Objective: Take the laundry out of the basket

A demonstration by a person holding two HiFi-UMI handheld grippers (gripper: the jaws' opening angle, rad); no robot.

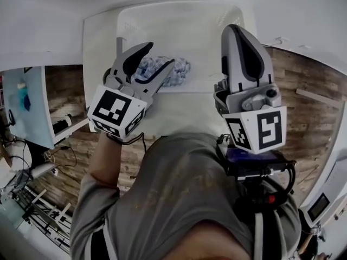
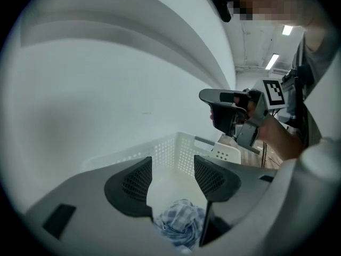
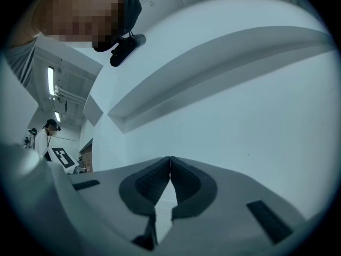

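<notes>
Under the head camera, the left gripper (image 1: 158,56) stood open just above the blue checked laundry (image 1: 179,69) in the white basket (image 1: 217,15). Both cubes (image 1: 115,108) carried black square markers. In the left gripper view, the laundry lay low between the spread jaws, not pressed by them. In the right gripper view, the right gripper (image 3: 170,161) was closed and empty.

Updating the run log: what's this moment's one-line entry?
left gripper: open over blue-white checked cloth in white perforated plastic basket | right gripper: shut, empty | step: cloth not yet gripped
</notes>
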